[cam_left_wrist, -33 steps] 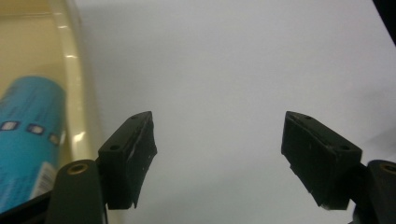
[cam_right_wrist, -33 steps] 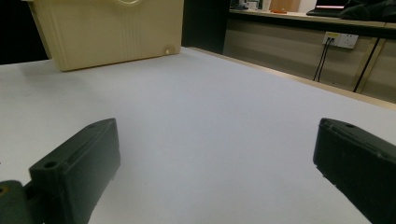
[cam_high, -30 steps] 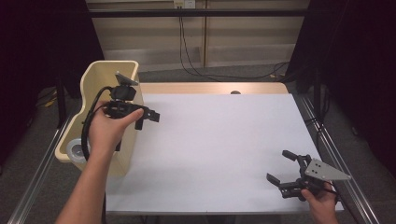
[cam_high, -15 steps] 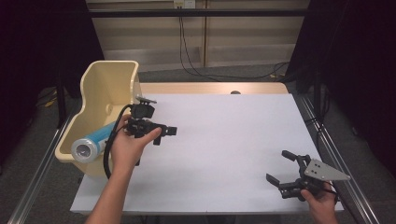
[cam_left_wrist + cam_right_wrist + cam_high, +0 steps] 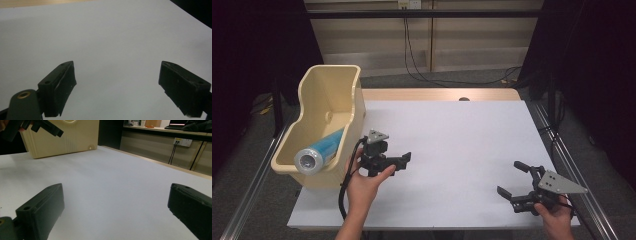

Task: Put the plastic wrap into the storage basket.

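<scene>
The left hand-held gripper [image 5: 403,161] sits low over the white table [image 5: 462,150], just to the right of the cream bin [image 5: 329,95] that stands at the table's left edge. Its jaws have just been opening and stand apart with nothing between them; the left gripper view shows bare white table between the two black pads [image 5: 60,87]. The blue tube [image 5: 319,150] lies slanted inside the bin, its silvery round end toward the near wall (the far end runs up toward the bin's right side). The tube is apart from the gripper, with the bin's wall between them.

The right hand-held gripper [image 5: 511,179] rests near the table's front right corner, well apart from the bin, its jaws spread wide and empty. In the right gripper view its pads [image 5: 42,212] frame open table, with the bin's outer wall at the far end and the left hand-held gripper in front of that wall.
</scene>
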Demonstrator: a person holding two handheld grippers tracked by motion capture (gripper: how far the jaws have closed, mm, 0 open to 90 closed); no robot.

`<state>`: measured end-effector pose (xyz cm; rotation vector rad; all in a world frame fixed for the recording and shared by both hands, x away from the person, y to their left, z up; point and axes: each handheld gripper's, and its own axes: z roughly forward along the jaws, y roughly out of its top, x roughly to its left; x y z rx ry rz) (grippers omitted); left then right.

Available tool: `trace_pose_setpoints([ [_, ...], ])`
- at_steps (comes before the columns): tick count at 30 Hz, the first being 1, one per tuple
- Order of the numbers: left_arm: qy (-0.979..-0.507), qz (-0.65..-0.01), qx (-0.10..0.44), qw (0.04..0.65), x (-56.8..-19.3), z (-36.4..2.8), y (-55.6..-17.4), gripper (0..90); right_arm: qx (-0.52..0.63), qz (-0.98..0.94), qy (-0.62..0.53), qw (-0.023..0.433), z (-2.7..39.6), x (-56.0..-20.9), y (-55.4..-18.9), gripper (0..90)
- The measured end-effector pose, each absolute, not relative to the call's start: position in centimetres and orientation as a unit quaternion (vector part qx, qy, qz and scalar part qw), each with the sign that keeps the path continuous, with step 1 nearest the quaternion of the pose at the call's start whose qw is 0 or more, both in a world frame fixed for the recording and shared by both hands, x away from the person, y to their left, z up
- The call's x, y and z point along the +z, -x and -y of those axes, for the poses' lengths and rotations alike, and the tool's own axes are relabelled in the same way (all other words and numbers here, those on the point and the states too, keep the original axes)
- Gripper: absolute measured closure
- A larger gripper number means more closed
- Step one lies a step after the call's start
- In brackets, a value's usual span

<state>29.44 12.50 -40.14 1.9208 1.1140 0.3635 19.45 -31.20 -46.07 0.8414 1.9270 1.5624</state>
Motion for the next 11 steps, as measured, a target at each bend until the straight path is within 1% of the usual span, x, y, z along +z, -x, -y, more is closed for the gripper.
trace_pose_setpoints([
  [4,-0.759,-0.442,0.169,0.447,-41.6,-12.5,-28.7,13.3,0.576,-0.711,-0.311,0.257,31.2,-46.1,-19.5,0.2],
  [7,-0.756,-0.432,0.183,0.456,-41.6,-12.5,-28.5,12.5,0.577,-0.711,-0.309,0.258,31.1,-46.0,-19.5,0.2],
  [11,-0.750,-0.432,0.187,0.465,-41.9,-12.7,-28.5,12.4,0.577,-0.711,-0.309,0.256,31.1,-46.1,-19.5,0.2],
])
